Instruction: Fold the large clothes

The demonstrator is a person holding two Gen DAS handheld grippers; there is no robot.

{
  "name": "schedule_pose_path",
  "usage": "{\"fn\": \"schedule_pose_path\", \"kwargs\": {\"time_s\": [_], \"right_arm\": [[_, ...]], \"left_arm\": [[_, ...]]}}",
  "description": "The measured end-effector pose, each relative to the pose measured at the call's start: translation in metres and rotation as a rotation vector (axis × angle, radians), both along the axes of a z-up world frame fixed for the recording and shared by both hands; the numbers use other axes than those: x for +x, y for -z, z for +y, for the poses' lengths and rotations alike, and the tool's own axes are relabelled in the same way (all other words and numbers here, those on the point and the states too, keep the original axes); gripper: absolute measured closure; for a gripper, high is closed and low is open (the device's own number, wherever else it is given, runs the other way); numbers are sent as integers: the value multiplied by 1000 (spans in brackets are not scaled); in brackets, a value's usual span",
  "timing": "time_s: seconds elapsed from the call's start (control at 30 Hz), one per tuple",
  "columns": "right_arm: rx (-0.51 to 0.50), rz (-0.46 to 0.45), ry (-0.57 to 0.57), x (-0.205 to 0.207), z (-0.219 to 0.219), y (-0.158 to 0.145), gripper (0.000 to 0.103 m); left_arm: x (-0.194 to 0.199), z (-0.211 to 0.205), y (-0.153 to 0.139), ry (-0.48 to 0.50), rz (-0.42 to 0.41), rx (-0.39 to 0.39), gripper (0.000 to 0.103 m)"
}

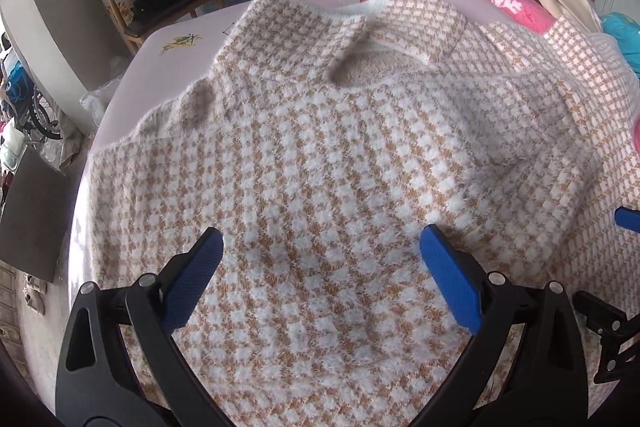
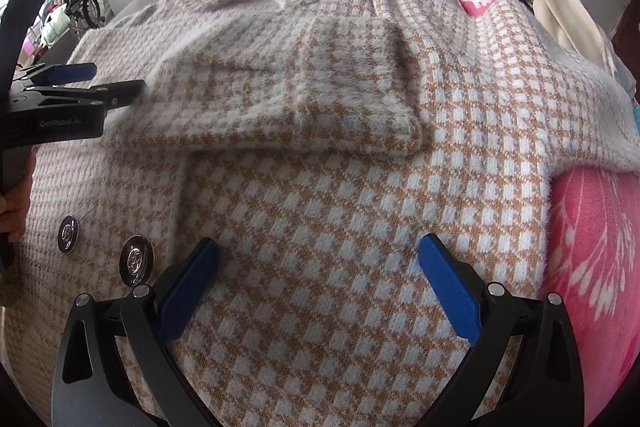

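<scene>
Lying spread across the lilac bed, the fuzzy houndstooth coat is taking up most of both views, collar toward the far edge. At the left, the left gripper is hovering over the coat's body with its blue fingers spread wide, pinching nothing. One sleeve is lying folded across the chest, and two metal buttons are showing near the front opening. Further right, the right gripper is likewise hanging spread apart above the cloth, empty. The coat's right side is draping over a pink quilt. To fold well, I judge each gripper should be pinching a hem corner through both layers and carrying them evenly toward the collar, keeping the thick pile from bunching. No container is showing near the coat.
</scene>
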State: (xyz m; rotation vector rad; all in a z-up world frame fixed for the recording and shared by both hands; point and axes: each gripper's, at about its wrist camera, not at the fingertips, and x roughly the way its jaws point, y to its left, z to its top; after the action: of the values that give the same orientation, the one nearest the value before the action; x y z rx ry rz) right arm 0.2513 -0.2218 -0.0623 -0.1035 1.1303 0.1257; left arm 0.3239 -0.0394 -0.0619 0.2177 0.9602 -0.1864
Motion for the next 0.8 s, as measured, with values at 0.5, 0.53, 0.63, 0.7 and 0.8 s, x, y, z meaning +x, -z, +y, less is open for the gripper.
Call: {"fn": "schedule_pose_path", "kwargs": {"time_s": [0.5, 0.53, 0.63, 0.7, 0.8], "right_arm": [[-5, 29, 2, 4, 0, 0, 6], [-5, 32, 2, 5, 0, 0, 6], [-8, 48, 0, 7, 1, 1, 6], [-8, 55, -3, 9, 1, 2, 6], [-10, 61, -10, 9, 1, 2, 6]], "left_arm": [[-4, 12, 5, -54, 37, -75, 7], [-4, 12, 5, -60, 39, -77, 7], [-6, 11, 5, -71, 33, -72, 7], [-7, 10, 5, -71, 28, -69, 7], [-6, 11, 5, -77, 30, -70, 7]]}}
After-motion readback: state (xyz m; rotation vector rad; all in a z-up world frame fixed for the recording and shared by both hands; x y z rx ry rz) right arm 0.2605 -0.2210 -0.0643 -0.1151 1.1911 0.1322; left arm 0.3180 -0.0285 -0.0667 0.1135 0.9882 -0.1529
